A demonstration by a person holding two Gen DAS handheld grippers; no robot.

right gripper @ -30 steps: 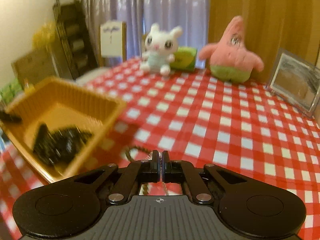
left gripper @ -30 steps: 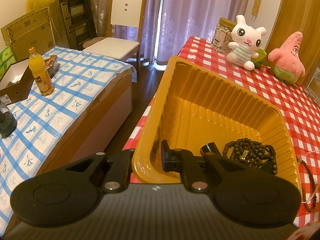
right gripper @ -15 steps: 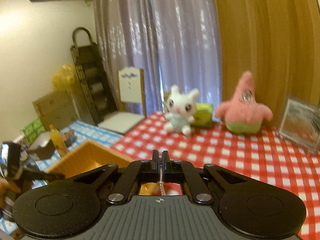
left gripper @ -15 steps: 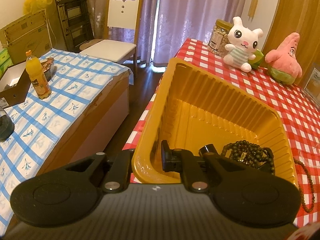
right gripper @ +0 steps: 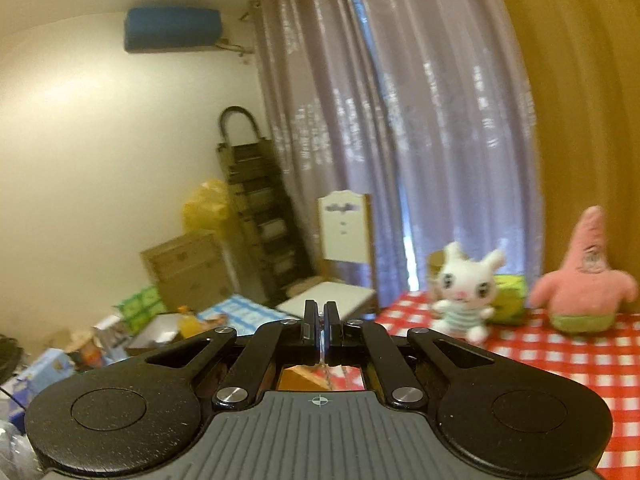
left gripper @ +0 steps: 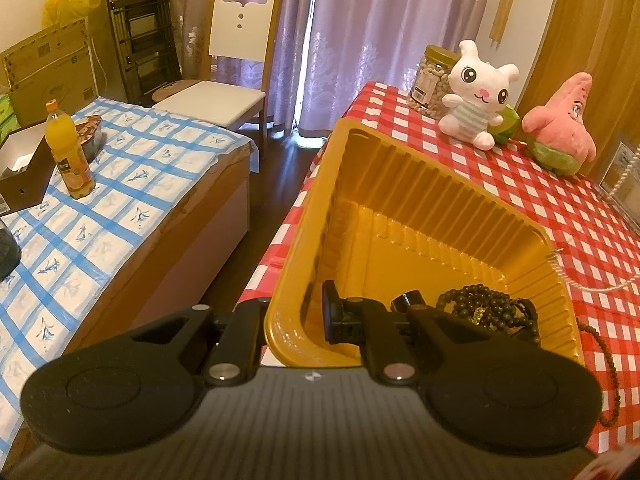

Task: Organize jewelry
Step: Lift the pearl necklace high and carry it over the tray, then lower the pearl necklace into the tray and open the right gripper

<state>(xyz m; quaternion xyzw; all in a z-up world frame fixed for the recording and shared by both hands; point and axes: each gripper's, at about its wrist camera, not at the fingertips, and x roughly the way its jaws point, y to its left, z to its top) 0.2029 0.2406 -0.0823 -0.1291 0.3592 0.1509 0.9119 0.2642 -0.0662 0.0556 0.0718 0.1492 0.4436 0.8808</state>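
Observation:
A yellow plastic tray [left gripper: 420, 208] stands at the near left edge of the red-checked table [left gripper: 560, 216]. My left gripper [left gripper: 296, 314] is shut on the tray's near wall, one finger outside and one inside. A dark bead bracelet [left gripper: 484, 312] lies in the tray's near right corner. A brown bead string [left gripper: 610, 364] lies on the cloth just right of the tray. My right gripper [right gripper: 321, 314] is held high and about level, shut on a thin pale chain [right gripper: 326, 372] that hangs below its fingers. A pale strand [left gripper: 600, 288] also shows at the right edge of the left wrist view.
A white rabbit plush [left gripper: 478, 92], a pink star plush [left gripper: 560, 128], a nut jar [left gripper: 430, 76] and a picture frame [left gripper: 624, 176] stand at the table's back. Left of the table are a low bench with blue-checked cloth [left gripper: 100, 208], an orange bottle [left gripper: 70, 156] and a chair [left gripper: 236, 60].
My right gripper has risen and tipped upward, so its view went from the tabletop and tray to the curtains and wall. The left gripper still holds the tray in place.

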